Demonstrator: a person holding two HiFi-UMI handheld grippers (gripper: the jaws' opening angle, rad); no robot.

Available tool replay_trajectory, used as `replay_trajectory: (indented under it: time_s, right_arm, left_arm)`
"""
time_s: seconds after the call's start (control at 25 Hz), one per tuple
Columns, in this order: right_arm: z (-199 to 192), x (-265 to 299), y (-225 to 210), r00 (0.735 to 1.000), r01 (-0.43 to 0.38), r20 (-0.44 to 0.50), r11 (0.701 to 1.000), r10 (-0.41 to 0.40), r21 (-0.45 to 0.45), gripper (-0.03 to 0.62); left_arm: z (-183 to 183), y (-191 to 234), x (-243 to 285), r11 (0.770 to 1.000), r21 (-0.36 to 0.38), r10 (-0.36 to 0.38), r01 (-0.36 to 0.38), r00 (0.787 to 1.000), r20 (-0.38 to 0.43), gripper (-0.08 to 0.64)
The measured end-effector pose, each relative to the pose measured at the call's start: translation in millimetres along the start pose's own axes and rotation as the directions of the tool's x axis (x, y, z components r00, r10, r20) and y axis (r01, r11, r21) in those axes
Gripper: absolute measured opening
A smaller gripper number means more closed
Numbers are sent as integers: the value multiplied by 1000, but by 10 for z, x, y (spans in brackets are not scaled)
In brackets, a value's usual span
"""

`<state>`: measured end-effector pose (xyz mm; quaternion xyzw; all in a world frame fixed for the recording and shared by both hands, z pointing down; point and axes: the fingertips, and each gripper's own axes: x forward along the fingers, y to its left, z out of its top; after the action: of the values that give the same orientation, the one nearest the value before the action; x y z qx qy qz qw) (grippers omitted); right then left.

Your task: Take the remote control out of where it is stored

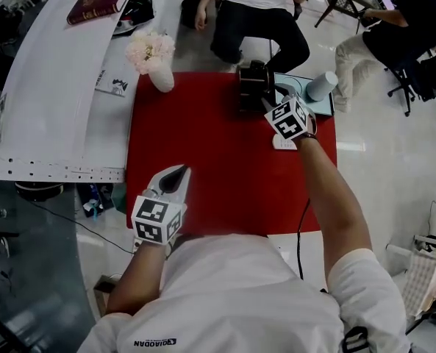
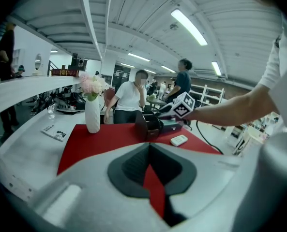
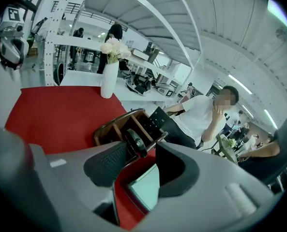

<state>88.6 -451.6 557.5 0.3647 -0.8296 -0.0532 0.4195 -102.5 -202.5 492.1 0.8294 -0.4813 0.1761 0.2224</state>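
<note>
Of the two grippers, the right gripper had its jaws wide apart and pressed on nothing. Through the gap its own view showed the near edge of the wooden organizer and a dark rounded thing at that edge, which I could not identify. Lower in the gap was a corner of the teal tray. In the head view this gripper reached over the far right part of the red mat, with its tips near the organizer.

The left gripper had its jaws closed together at the tips, with nothing between them (only the red mat showed through the small slit under the tips). It hovered over the near left part of the mat, well apart from the organizer.

Two remote controls were visible. The black remote control stood tilted in the far part of the organizer, with its buttons turned toward the right gripper. It was beyond the tips of the jaws and was not touched by them. The white remote control, a small one, lay flat on the red mat outside the organizer, on the person's side of it. It was behind the right gripper's jaws, just beside the marker cube. The left gripper view showed it to the right of the organizer and lower than the right gripper.

A vase with pale flowers stood at the far left corner of the mat. A grey cup was at the teal tray, to the right of the organizer.
</note>
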Motion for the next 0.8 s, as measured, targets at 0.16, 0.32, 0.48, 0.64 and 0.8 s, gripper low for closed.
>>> replay_trajectory:
  time_s: [0.16, 0.32, 0.48, 0.64, 0.8]
  right_arm:
    - [28, 87, 45, 999, -43, -1, 999, 43, -33, 175]
    - [25, 118, 84, 998, -60, -5, 996, 60, -69, 141]
    - [48, 98, 62, 997, -79, -6, 995, 79, -67, 126]
    - [112, 71, 53, 996, -89, -3, 992, 89, -92, 110]
    - [217, 35, 23, 994, -109, 5, 988, 110, -112, 98]
  left_arm:
    - [17, -23, 16, 1000, 3, 3, -3, 1000, 0, 2]
    - [26, -25, 4, 1000, 5, 10, -10, 1000, 2, 2]
    - [24, -14, -6, 1000, 3, 18, -18, 1000, 3, 2]
    - [32, -30, -13, 1000, 2, 17, -17, 1000, 8, 2]
    - [41, -30, -26, 1000, 6, 16, -16, 1000, 12, 2]
